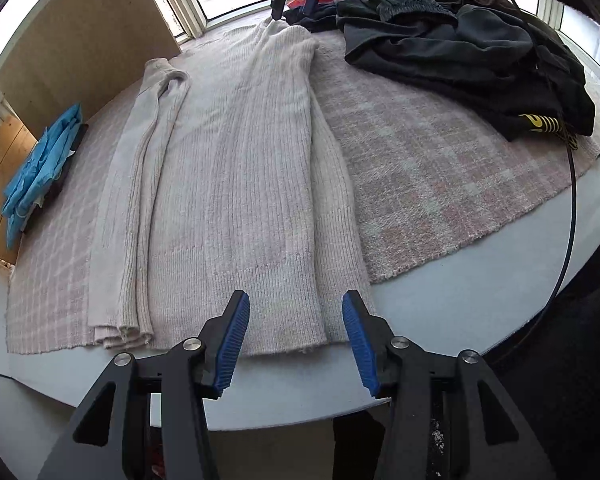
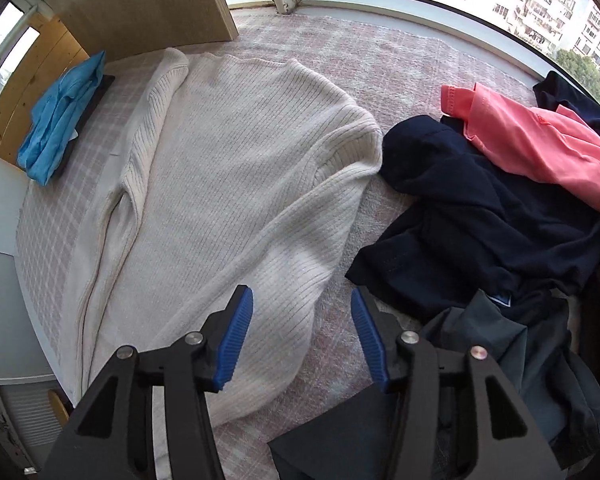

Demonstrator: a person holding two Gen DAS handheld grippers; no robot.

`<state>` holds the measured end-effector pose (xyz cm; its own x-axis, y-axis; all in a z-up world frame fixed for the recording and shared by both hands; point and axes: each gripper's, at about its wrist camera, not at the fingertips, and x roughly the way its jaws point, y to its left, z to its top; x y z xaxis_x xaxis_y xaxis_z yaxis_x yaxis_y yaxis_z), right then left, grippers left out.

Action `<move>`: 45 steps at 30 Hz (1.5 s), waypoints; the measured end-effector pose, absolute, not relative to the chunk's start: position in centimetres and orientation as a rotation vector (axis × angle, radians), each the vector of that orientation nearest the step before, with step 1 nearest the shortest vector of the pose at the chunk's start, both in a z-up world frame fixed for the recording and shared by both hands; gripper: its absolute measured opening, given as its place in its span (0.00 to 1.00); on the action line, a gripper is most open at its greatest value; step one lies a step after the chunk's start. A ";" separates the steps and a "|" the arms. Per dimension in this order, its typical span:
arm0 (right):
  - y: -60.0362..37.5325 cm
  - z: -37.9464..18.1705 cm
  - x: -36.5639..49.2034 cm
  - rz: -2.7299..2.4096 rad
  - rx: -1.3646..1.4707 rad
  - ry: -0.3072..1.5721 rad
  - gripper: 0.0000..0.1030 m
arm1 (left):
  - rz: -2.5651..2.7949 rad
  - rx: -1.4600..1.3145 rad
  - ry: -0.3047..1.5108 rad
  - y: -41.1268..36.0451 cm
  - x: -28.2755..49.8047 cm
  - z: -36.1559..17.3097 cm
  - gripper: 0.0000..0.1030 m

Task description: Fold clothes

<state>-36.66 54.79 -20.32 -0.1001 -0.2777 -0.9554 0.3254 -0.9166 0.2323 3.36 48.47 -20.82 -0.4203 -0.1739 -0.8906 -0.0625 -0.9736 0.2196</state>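
We see the cream ribbed sweater (image 1: 236, 184) spread flat on the pink plaid blanket (image 1: 440, 184) that covers the white bench (image 1: 460, 300), its hem toward the near edge and one sleeve folded along the body at 9 o'clock. Our left hand-held gripper (image 1: 296, 340) hovers just above the hem at 6 o'clock, its blue-padded jaws spread wide with nothing between them. In the left wrist view the right hand-held gripper (image 1: 294, 4) shows at 12 o'clock by the sweater's far end; from there we cannot tell whether it touches the knit. Its own camera shows the right hand-held gripper (image 2: 302, 336) with jaws wide apart and holding nothing, above the sweater's right sleeve (image 2: 300, 280). At 3 o'clock in that view lies a heap of clothes: a navy garment (image 2: 460, 216) just beside the sweater's shoulder, a coral shirt (image 2: 540, 144) on top of it, and a dark grey garment (image 2: 520, 356) nearer us. A folded blue garment (image 2: 60, 120) sits at 10 o'clock, against a wooden board (image 2: 140, 4).
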 end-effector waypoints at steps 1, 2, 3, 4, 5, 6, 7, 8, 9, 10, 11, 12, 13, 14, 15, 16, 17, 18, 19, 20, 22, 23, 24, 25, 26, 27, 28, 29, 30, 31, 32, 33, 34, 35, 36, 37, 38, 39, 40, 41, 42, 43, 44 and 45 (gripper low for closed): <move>55.3 -20.6 -36.3 -2.053 1.791 0.011 0.49 | -2.572 1.647 -0.368 48.9 3.1 -20.9 0.45; 55.6 -20.8 -36.0 -2.048 1.792 -0.009 0.49 | -2.574 1.640 -0.397 49.2 2.8 -21.0 0.45; 56.0 -21.1 -35.6 -2.042 1.793 -0.028 0.49 | -2.577 1.625 -0.403 49.3 2.6 -21.0 0.45; 56.3 -21.3 -35.3 -2.037 1.793 -0.048 0.49 | -2.580 1.611 -0.409 49.4 2.5 -20.9 0.45; 56.6 -21.5 -34.9 -2.031 1.794 -0.067 0.49 | -2.583 1.600 -0.392 49.2 2.5 -20.8 0.45; 56.8 -21.7 -34.6 -2.025 1.793 -0.084 0.49 | -2.586 1.589 -0.376 49.0 2.5 -20.6 0.45; 56.7 -21.8 -34.4 -2.016 1.788 -0.093 0.49 | -2.593 1.572 -0.356 48.7 2.6 -20.4 0.45; 56.5 -22.0 -34.2 -2.008 1.786 -0.091 0.49 | -2.601 1.555 -0.337 48.4 2.7 -20.2 0.45; 56.3 -22.2 -34.0 -2.001 1.784 -0.090 0.49 | -2.608 1.538 -0.317 48.0 2.8 -19.9 0.45; 56.1 -22.4 -33.9 -1.993 1.781 -0.088 0.49 | -2.616 1.531 -0.280 47.7 3.0 -19.8 0.45; 55.9 -22.5 -33.7 -1.986 1.779 -0.087 0.49 | -2.623 1.524 -0.242 47.3 3.2 -19.6 0.45; 55.7 -22.7 -33.5 -1.978 1.776 -0.086 0.49 | -2.636 1.527 -0.210 47.0 3.3 -19.6 0.45; 55.5 -22.9 -33.3 -1.971 1.774 -0.084 0.50 | -2.647 1.531 -0.178 46.8 3.4 -19.6 0.45; 55.3 -23.1 -33.2 -1.963 1.771 -0.083 0.47 | -2.659 1.537 -0.163 46.7 3.5 -19.6 0.45; 55.1 -23.2 -33.0 -1.956 1.769 -0.082 0.43 | -2.670 1.543 -0.166 46.9 3.5 -19.7 0.46; 55.0 -23.4 -32.8 -1.948 1.766 -0.080 0.33 | -2.670 1.550 -0.183 47.2 3.5 -19.9 0.46; 54.9 -23.6 -32.7 -1.941 1.766 -0.083 0.29 | -2.671 1.563 -0.203 47.6 3.4 -20.1 0.47; 55.1 -23.6 -32.8 -1.936 1.770 -0.100 0.29 | -2.668 1.574 -0.226 48.1 3.3 -20.3 0.49; 55.3 -23.6 -32.8 -1.930 1.775 -0.116 0.29 | -2.658 1.588 -0.250 48.5 3.1 -20.6 0.50; 55.5 -23.6 -32.8 -1.925 1.779 -0.128 0.29 | -2.651 1.608 -0.262 48.8 2.8 -21.0 0.50; 55.4 -23.5 -32.7 -1.925 1.782 -0.108 0.29 | -2.629 1.653 -0.265 49.0 2.4 -21.7 0.50; 55.4 -23.4 -32.6 -1.927 1.783 -0.091 0.28 | -2.611 1.675 -0.268 49.1 2.2 -22.0 0.50; 55.2 -23.3 -32.5 -1.931 1.785 -0.073 0.27 | -2.608 1.681 -0.259 49.0 2.1 -22.1 0.52; 55.1 -23.2 -32.5 -1.934 1.788 -0.065 0.26 | -2.605 1.688 -0.250 49.0 2.0 -22.1 0.52; 55.0 -23.1 -32.5 -1.936 1.790 -0.060 0.25 | -2.614 1.697 -0.229 48.8 1.8 -22.1 0.52; 54.9 -23.1 -32.5 -1.938 1.790 -0.063 0.24 | -2.624 1.706 -0.208 48.6 1.7 -22.1 0.50; 54.8 -23.1 -32.5 -1.940 1.789 -0.068 0.21 | -2.633 1.715 -0.188 48.4 1.6 -22.1 0.43; 54.8 -23.2 -32.5 -1.939 1.789 -0.079 0.17 | -2.628 1.704 -0.203 48.3 1.6 -22.0 0.32; 54.8 -23.3 -32.6 -1.933 1.791 -0.101 0.14 | -2.623 1.694 -0.219 48.2 1.5 -22.0 0.23; 55.0 -23.4 -32.6 -1.927 1.795 -0.140 0.13 | -2.622 1.690 -0.219 47.9 1.5 -21.9 0.14; 55.3 -23.6 -32.7 -1.921 1.806 -0.182 0.12 | -2.635 1.704 -0.152 47.3 1.5 -21.7 0.13; 55.6 -23.6 -32.9 -1.915 1.815 -0.218 0.11 | -2.648 1.717 -0.083 46.7 1.5 -21.5 0.12; 55.9 -23.5 -32.9 -1.912 1.822 -0.249 0.10 | -2.663 1.715 -0.001 46.0 1.5 -21.1 0.12; 56.1 -23.4 -33.0 -1.910 1.828 -0.275 0.10 | -2.684 1.705 0.074 45.3 1.7 -20.7 0.11; 56.2 -23.0 -33.1 -1.907 1.836 -0.289 0.09 | -2.703 1.694 0.148 44.7 1.8 -20.2 0.11; 56.2 -22.6 -33.2 -1.905 1.844 -0.303 0.09 | -2.722 1.671 0.215 44.1 2.0 -19.8 0.11; 56.2 -22.2 -33.2 -1.905 1.851 -0.314 0.09 | -2.736 1.656 0.290 43.4 2.2 -19.5 0.11; 55.9 -21.5 -33.2 -1.909 1.859 -0.312 0.09 | -2.744 1.647 0.373 42.7 2.4 -19.5 0.11; 55.6 -21.0 -33.4 -1.913 1.864 -0.307 0.09 | -2.749 1.637 0.456 42.0 2.6 -19.5 0.11; 54.9 -20.7 -33.8 -1.919 1.864 -0.290 0.09 | -2.746 1.629 0.512 41.3 2.7 -19.7 0.11; 54.1 -20.0 -33.8 -1.928 1.864 -0.262 0.09 | -2.743 1.621 0.567 40.6 2.9 -19.9 0.11; 53.3 -19.4 -33.9 -1.936 1.863 -0.236 0.09 | -2.740 1.611 0.607 39.9 3.1 -20.2 0.11; 52.2 -19.1 -34.2 -1.937 1.863 -0.215 0.08 | -2.739 1.594 0.655 39.4 3.4 -20.3 0.11; 50.9 -18.9 -34.5 -1.939 1.867 -0.187 0.08 | -2.739 1.585 0.693 38.9 3.6 -20.5 0.11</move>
<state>-34.55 50.86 -18.92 0.0076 -0.3997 -0.9166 0.2170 -0.8942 0.3917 3.58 38.92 -20.48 -0.5175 0.2914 -0.8046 0.1261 -0.9040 -0.4086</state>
